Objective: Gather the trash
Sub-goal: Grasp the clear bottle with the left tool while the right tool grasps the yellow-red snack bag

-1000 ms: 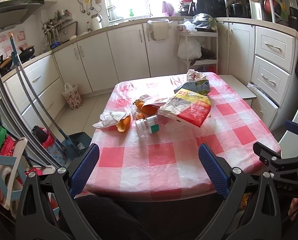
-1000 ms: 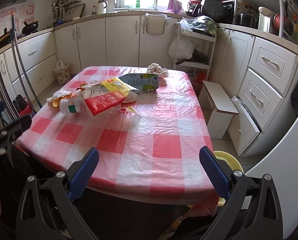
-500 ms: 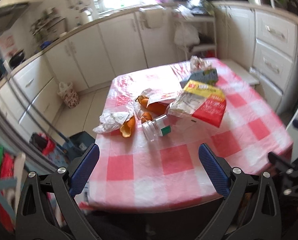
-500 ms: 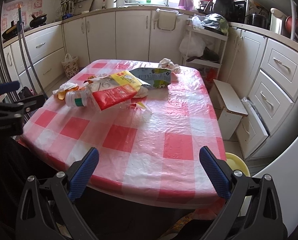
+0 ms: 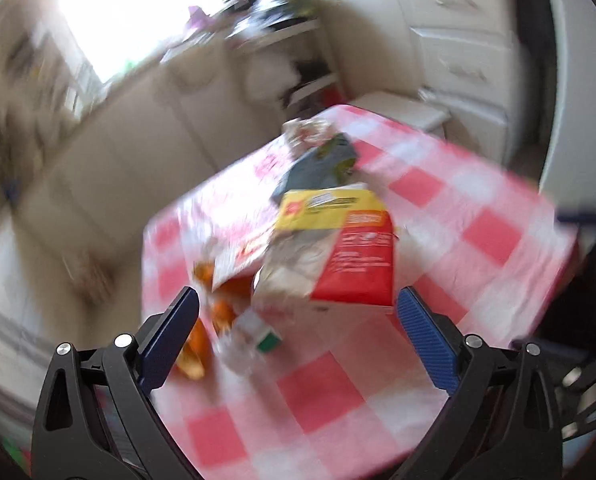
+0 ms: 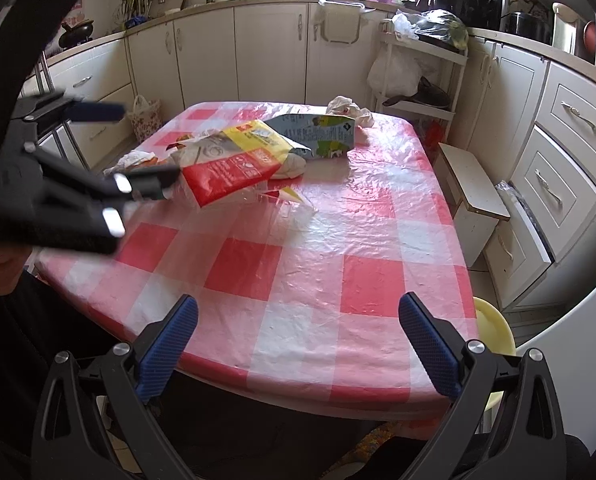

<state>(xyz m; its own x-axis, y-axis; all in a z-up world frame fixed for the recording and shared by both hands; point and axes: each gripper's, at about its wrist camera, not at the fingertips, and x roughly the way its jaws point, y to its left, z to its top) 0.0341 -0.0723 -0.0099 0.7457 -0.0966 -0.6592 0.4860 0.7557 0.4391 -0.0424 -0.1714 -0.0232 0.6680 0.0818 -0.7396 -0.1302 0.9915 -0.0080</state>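
Note:
Trash lies in a pile on the red-and-white checked table [image 6: 338,248]: a red-and-yellow bag [image 6: 234,164], a grey-green carton [image 6: 318,136], crumpled white paper [image 6: 350,110] and a small clear wrapper [image 6: 290,196]. The left wrist view is blurred and tilted. There the bag [image 5: 338,248], orange peels [image 5: 218,308] and a plastic bottle with a green label [image 5: 254,336] sit just beyond my left gripper [image 5: 296,304], which is open and holds nothing. My left gripper [image 6: 134,144] hangs over the table's left side, close to the bag. My right gripper [image 6: 298,312] is open over the near edge.
White cabinets [image 6: 570,128] line the back and right walls. A white step stool [image 6: 474,184] stands right of the table, and a yellow round object [image 6: 492,328] sits low by its near right corner. A flowered bag [image 6: 146,120] stands on the floor behind.
My left gripper has swung forward over the table toward the trash pile and tilted; its view is now blurred. The right gripper has risen slightly and edged closer to the table.

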